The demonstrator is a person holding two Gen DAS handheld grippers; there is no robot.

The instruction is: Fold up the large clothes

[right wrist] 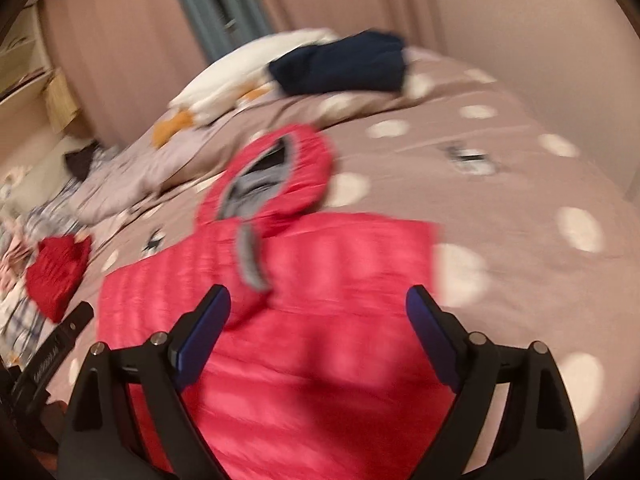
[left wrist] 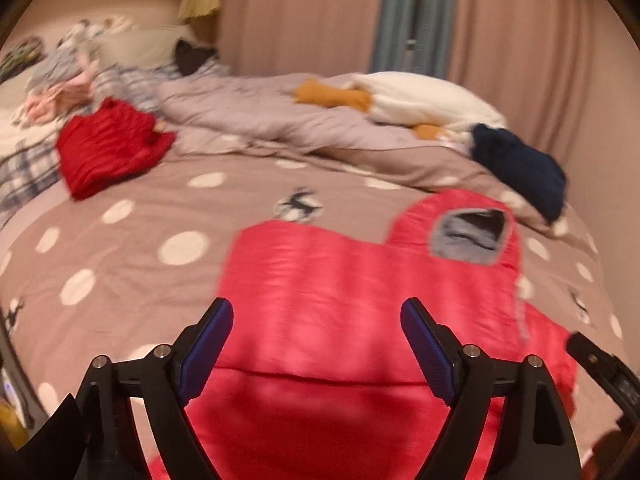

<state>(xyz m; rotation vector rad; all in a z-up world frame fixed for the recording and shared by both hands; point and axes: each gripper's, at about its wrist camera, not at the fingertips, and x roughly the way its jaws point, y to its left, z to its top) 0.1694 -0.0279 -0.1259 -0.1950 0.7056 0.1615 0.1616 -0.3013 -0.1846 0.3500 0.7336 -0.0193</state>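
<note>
On the far left of a taupe bedspread with white polka dots (left wrist: pixel 132 264), a folded dark red ribbed garment (left wrist: pixel 106 146) lies near a jumble of checked and pale laundry. Toward the middle, a bright pink-red quilted puffer jacket with a grey-lined hood (left wrist: pixel 360 280) lies flat, its sides apparently folded in and the hood sticking out at the far end. The left gripper (left wrist: pixel 316 340) hangs just above the jacket's near part, its blue-padded jaws wide apart and holding nothing. The right gripper (right wrist: pixel 318 332) hovers over the same jacket nearer the hood, jaws also spread and empty. On the right, a folded navy garment (left wrist: pixel 520 168) rests by a white plush toy (left wrist: pixel 424 100). Likely risks: the slick, puffy fabric may spring open once released, a shallow pinch may catch only the top layer, and the loose hood may bunch the next fold. Both views are blurred.
</note>
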